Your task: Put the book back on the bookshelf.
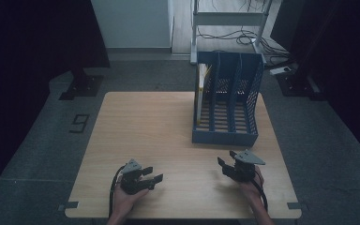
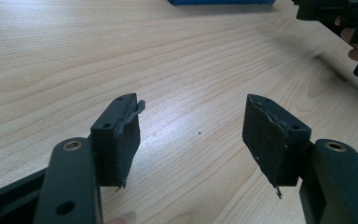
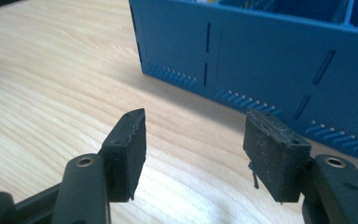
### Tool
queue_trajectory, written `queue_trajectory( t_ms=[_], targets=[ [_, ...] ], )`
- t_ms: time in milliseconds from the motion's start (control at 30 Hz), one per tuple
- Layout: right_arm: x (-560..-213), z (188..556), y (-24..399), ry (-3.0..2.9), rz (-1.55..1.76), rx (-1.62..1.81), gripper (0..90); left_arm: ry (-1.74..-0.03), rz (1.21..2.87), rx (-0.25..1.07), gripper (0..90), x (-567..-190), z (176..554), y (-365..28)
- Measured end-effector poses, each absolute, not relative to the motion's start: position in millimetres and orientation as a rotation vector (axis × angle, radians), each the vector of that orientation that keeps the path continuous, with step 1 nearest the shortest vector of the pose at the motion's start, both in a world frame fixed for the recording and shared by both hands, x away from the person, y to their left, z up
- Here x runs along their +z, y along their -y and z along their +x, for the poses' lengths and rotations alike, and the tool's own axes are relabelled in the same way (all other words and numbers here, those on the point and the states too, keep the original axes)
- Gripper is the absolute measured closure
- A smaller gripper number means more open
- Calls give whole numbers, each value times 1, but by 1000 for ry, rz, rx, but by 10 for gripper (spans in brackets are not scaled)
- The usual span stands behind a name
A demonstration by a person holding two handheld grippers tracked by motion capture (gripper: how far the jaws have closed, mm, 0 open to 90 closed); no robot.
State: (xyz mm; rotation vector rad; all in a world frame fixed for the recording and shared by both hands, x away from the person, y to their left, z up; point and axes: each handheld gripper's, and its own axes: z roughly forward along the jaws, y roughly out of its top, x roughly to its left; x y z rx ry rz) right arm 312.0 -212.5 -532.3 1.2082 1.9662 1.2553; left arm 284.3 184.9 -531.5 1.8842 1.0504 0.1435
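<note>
High view: left gripper (image 1: 146, 177) held low over the near part of the wooden table (image 1: 145, 126), jaws apart, nothing between them. Right gripper (image 1: 227, 161) held at the same near edge, well apart from the left one, jaws apart and empty. Blue file rack (image 1: 227, 101) stands upright on the table just ahead of the right gripper, not touching it; a yellow item (image 1: 200, 93) sits in the rack's leftmost slot.

Left gripper view: pads (image 2: 123, 140) released, bare wood between them. Rack's base edge (image 2: 221, 2) far ahead; the right gripper (image 2: 335, 9) ahead and to the right.

Right gripper view: pads (image 3: 133, 144) spread, gripping nothing. Rack's front wall (image 3: 261, 51) near, ahead and slightly right, resting on the table.
</note>
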Motion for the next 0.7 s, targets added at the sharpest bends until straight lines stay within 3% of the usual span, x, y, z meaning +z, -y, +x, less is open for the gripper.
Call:
queue_trajectory(
  t_ms=[700],
  targets=[
    [-540, 311, 214, -2008, 1211, 1227, 380, -1052, 1880, 157, 367, -531, 284, -186]
  ],
)
